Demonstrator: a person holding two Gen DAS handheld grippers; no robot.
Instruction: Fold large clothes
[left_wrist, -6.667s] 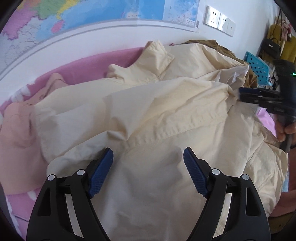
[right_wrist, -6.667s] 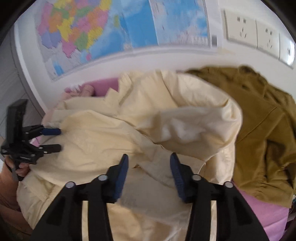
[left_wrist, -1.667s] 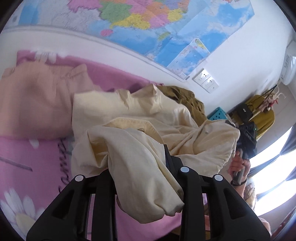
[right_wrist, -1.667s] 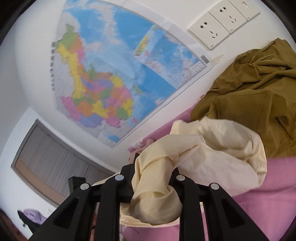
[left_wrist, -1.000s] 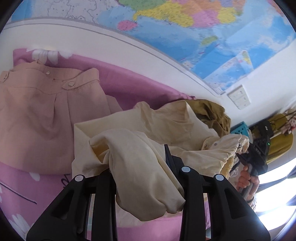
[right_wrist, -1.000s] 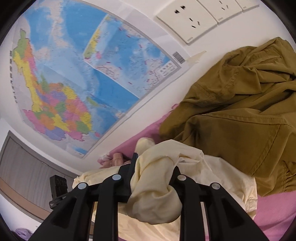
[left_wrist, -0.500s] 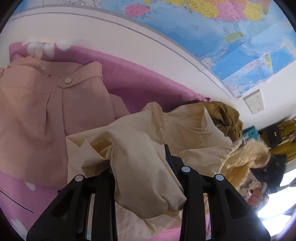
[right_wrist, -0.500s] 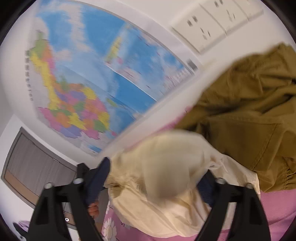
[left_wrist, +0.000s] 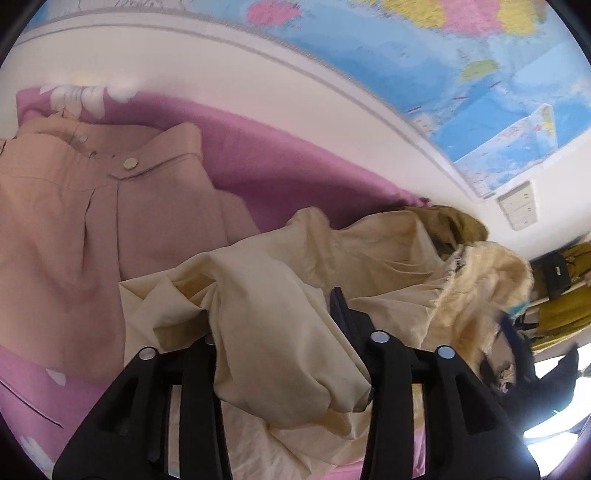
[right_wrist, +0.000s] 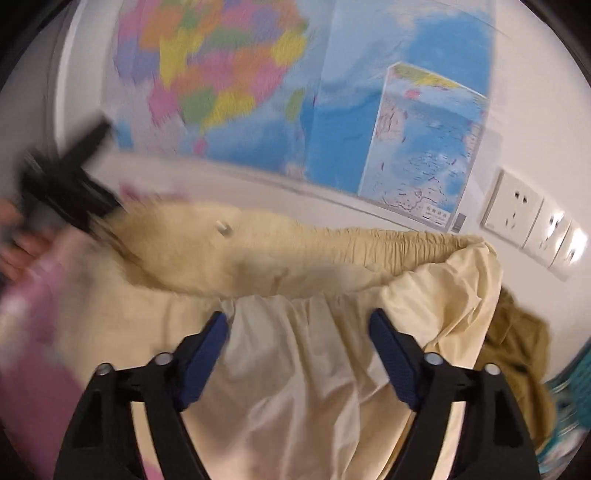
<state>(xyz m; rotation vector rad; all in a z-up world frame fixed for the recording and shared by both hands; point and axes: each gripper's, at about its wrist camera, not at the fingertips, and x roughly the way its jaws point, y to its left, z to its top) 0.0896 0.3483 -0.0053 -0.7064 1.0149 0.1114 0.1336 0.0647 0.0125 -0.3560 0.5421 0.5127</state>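
Cloth of the cream jacket (left_wrist: 280, 332) is kept pinched in the left claw (left_wrist: 273, 336) above the bed (left_wrist: 280, 162); the right claw (right_wrist: 299, 332), clamped a second ago, is now spread wide, its hem released for regrasping.

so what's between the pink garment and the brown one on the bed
The cream garment lies between the pink garment and the brown garment, seen in the left wrist view. One bunch of it is clamped in the left hand-held gripper.
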